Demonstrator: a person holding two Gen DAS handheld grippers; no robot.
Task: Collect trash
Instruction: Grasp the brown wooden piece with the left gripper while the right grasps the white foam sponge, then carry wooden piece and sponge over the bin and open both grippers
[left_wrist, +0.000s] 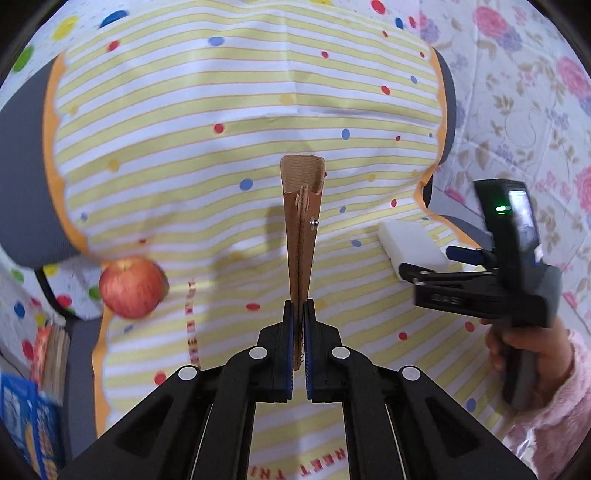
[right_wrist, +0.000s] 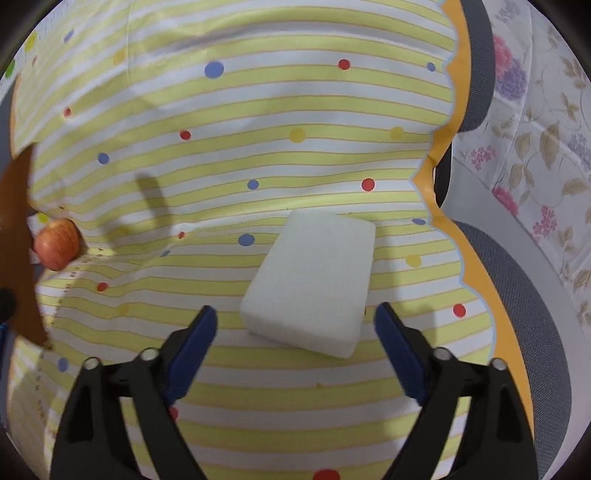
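Observation:
My left gripper (left_wrist: 299, 314) is shut on a flat brown leather piece (left_wrist: 302, 221) with a rivet, held upright above the striped cloth. A white foam block (right_wrist: 314, 280) lies on the cloth; it also shows in the left wrist view (left_wrist: 410, 243). My right gripper (right_wrist: 295, 325) is open, its blue pads on either side of the block's near end, just short of it. It also shows in the left wrist view (left_wrist: 417, 275), held by a hand in a pink sleeve. The brown piece shows at the left edge of the right wrist view (right_wrist: 18, 240).
A red apple (left_wrist: 131, 288) sits at the cloth's left edge, also in the right wrist view (right_wrist: 57, 249). The yellow-striped dotted cloth (right_wrist: 258, 110) covers the table; grey chairs (right_wrist: 524, 295) stand to the right. Colourful boxes (left_wrist: 22, 417) lie at lower left.

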